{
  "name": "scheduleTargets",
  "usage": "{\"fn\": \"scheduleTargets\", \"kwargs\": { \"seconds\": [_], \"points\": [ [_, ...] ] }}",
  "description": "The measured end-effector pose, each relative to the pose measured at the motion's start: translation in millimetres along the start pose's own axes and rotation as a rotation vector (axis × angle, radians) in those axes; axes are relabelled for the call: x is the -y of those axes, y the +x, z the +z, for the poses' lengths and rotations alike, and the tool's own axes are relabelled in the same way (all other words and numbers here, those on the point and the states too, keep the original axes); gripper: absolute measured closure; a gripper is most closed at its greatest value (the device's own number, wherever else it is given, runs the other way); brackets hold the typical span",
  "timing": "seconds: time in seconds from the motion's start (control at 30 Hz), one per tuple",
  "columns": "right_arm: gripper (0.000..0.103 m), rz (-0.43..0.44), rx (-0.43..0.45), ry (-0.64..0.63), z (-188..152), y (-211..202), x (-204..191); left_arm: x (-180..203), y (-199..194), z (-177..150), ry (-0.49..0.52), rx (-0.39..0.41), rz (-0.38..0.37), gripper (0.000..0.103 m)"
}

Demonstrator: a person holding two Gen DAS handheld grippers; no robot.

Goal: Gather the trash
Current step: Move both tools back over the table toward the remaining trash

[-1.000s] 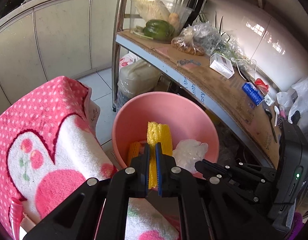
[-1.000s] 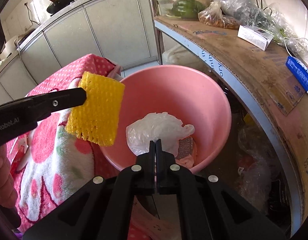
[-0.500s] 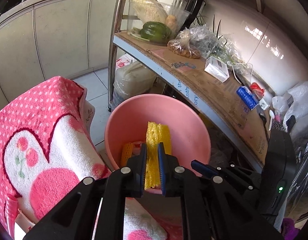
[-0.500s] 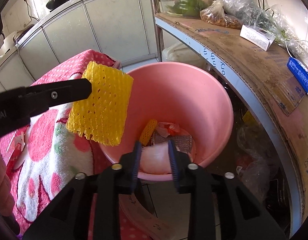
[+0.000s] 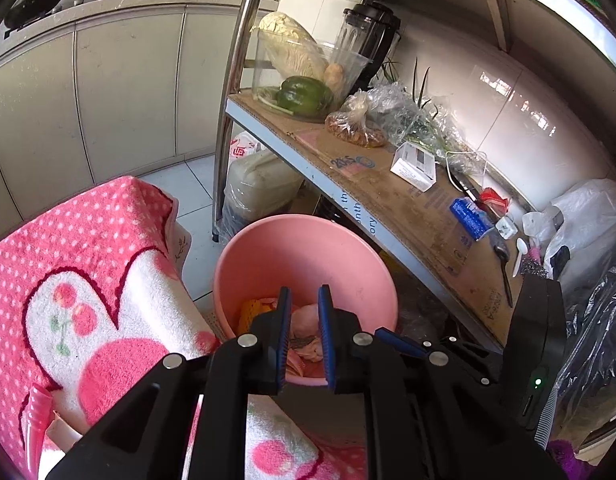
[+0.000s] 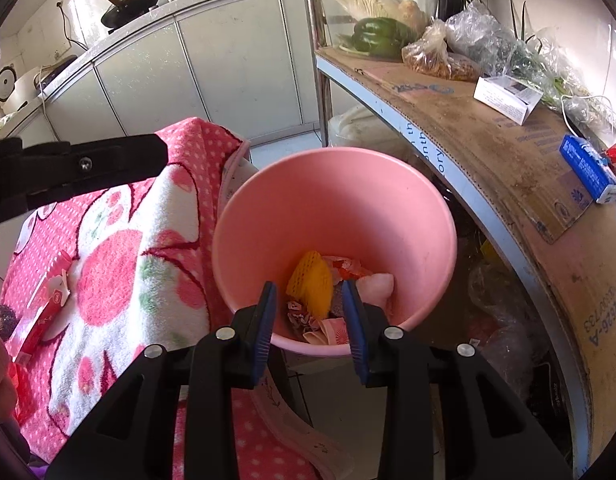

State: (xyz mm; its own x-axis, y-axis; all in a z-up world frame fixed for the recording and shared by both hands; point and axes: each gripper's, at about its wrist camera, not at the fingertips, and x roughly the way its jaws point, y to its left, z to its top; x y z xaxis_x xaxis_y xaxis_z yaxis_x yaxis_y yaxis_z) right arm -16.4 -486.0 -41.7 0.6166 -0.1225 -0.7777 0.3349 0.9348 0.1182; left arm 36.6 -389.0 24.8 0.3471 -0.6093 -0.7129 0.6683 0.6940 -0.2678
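A pink plastic bucket (image 5: 308, 252) (image 6: 331, 200) stands on the floor below both grippers. In it lie a yellow foam net (image 6: 309, 284) (image 5: 250, 310), a clear plastic bag (image 6: 373, 286) and several scraps of wrapper. My left gripper (image 5: 302, 294) is open and empty above the bucket's near rim; it also shows in the right wrist view (image 6: 108, 160). My right gripper (image 6: 308, 292) is open and empty over the bucket.
A pink towel with white hearts (image 5: 84, 292) (image 6: 120, 248) covers the surface to the left; a red and white packet (image 6: 54, 298) lies on it. A metal shelf lined with cardboard (image 5: 387, 200) (image 6: 487, 148) holds vegetables, bags and boxes on the right. White cabinets (image 5: 108, 92) stand behind.
My left gripper opened and let go of the yellow foam net, which now lies in the bucket. My right gripper opened and dropped the clear plastic bag in. Both have drawn back.
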Motion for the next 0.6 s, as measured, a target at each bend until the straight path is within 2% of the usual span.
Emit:
{"fn": "scheduleTargets", "kwargs": {
  "seconds": [0.6],
  "points": [
    [0.068,0.033,0.08,-0.041,1,-43,-21,3,-57,-5,0.006,0.091,-0.01,0.09]
  ]
}}
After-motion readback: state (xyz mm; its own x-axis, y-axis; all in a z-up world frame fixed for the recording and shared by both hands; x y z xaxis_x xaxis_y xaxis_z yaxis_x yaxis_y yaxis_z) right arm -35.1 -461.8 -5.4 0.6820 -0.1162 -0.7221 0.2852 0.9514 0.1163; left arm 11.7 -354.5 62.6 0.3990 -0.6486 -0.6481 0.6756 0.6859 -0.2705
